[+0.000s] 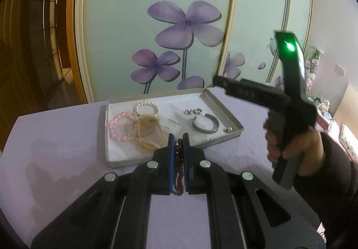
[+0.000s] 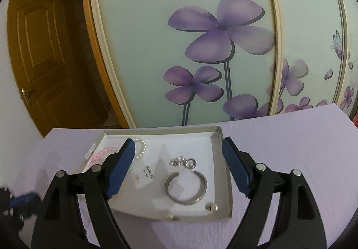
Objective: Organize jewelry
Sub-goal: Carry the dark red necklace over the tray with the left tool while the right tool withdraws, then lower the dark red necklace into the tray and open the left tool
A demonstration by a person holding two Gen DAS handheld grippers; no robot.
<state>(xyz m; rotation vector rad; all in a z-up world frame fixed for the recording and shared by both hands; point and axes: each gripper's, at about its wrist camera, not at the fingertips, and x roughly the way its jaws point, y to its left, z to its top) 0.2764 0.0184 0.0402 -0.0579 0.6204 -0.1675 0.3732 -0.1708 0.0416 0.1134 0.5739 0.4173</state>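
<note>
- Small white card (image 1: 171, 123) in the shallow box (image 1: 232, 119): printed line, possibly "HANNA…", too blurred to confirm.
- Smaller print beneath: illegible.

Left gripper (image 1: 178, 137) fingers pressed nearly together (pads facing), right gripper (image 2: 178, 144) fingers spread wide, raised in the right hand (image 1: 290, 148).

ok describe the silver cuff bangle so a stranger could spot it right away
Start at the shallow white-lined tray on the lilac table. In its right half lies the silver cuff bangle, the only plain metal open ring, just nearer than a small silver cluster.
</note>
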